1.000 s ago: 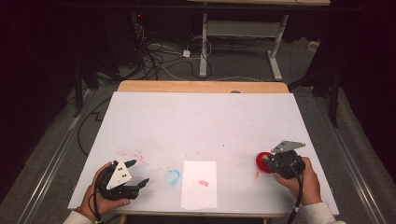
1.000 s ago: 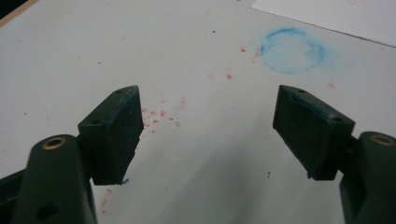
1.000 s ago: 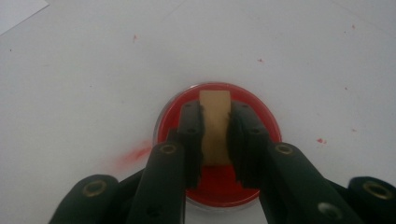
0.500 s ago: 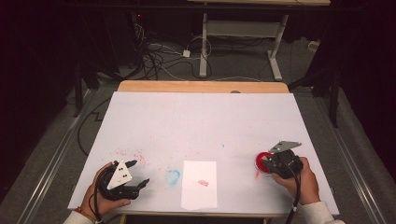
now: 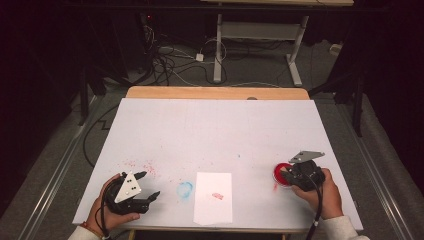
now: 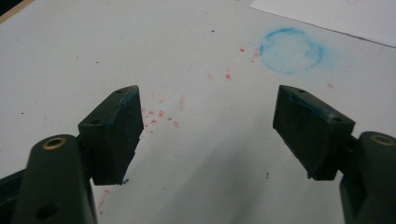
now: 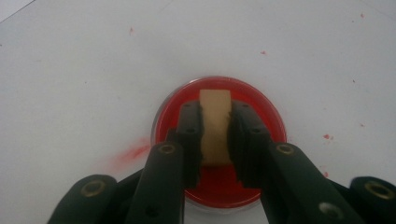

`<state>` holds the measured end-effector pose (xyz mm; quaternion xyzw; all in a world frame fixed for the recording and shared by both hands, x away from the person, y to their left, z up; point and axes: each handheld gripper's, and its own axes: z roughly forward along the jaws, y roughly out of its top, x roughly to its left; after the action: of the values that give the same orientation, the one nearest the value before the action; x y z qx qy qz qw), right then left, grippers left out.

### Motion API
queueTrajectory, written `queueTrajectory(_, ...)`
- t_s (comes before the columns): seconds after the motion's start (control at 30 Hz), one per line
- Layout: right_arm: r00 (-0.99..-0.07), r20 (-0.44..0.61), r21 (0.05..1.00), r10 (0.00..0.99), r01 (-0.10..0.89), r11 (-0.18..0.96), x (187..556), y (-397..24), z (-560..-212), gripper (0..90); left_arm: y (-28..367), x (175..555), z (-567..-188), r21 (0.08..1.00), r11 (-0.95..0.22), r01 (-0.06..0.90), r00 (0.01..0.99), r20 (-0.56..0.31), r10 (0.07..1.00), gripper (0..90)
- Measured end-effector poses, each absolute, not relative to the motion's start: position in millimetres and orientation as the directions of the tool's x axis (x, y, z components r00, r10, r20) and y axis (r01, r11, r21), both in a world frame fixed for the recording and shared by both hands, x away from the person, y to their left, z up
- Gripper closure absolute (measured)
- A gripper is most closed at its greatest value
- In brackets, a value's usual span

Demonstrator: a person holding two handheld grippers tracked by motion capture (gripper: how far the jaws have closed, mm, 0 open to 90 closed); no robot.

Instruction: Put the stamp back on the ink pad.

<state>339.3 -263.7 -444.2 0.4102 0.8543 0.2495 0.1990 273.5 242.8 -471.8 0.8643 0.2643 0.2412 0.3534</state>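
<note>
We see the right hand-held gripper (image 7: 215, 135) clamped on a small tan block (image 7: 215, 126), which looks like a wooden stamp, held down over a round red ink pad (image 7: 173, 116) near the right edge of the worktop (image 5: 215, 125). We judge the block is being pressed into the red surface to load it with ink, though we cannot tell whether its underside actually touches the pad. In the high view the right hand-held gripper (image 5: 285, 175) sits over the red ink pad (image 5: 278, 172), with the hand (image 5: 325, 192) behind it at the near edge.

The left hand-held gripper (image 6: 205, 135) has its jaws spread wide with nothing between them; it rests low over the bare worktop at the near left (image 5: 147, 187), apparently waiting out of the way.

Between the 2 grippers lies a white sheet of paper (image 5: 214, 197) bearing 1 small red mark (image 5: 217, 195), the likely place for stamping. Just left of it is a blue ring smudge (image 5: 184, 189), and red specks (image 5: 142, 165) dot the worktop farther left. Nothing stands between the pad and the paper.
</note>
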Motion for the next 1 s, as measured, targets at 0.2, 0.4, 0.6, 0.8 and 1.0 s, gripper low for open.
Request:
queueTrajectory(0.2, -0.564, -0.141, 0.625, 0.814, 0.587, 0.515, 336, -266, -435, 67.3, 243, 274, -472, 0.738, -0.610, 0.288, 0.743, 0.230, 0.629, 23.6)
queueTrajectory(0.4, -0.558, -0.141, 0.707, 0.818, 0.522, 0.478, 329, -267, -420, 63.9, 243, 274, -472, 0.738, -0.611, 0.286, 0.742, 0.233, 0.629, 23.6)
queueTrajectory(0.6, -0.579, -0.167, 0.771, 0.798, 0.429, 0.471, 322, -260, -411, 60.1, 243, 274, -472, 0.737, -0.612, 0.286, 0.743, 0.233, 0.628, 23.6)
queueTrajectory(0.8, -0.597, -0.190, 0.807, 0.779, 0.357, 0.470, 316, -254, -406, 50.5, 243, 273, -472, 0.737, -0.613, 0.285, 0.743, 0.234, 0.627, 23.6)
queueTrajectory(1.0, -0.598, -0.199, 0.828, 0.777, 0.321, 0.460, 313, -250, -405, 41.3, 243, 273, -472, 0.737, -0.612, 0.285, 0.742, 0.234, 0.628, 23.6)
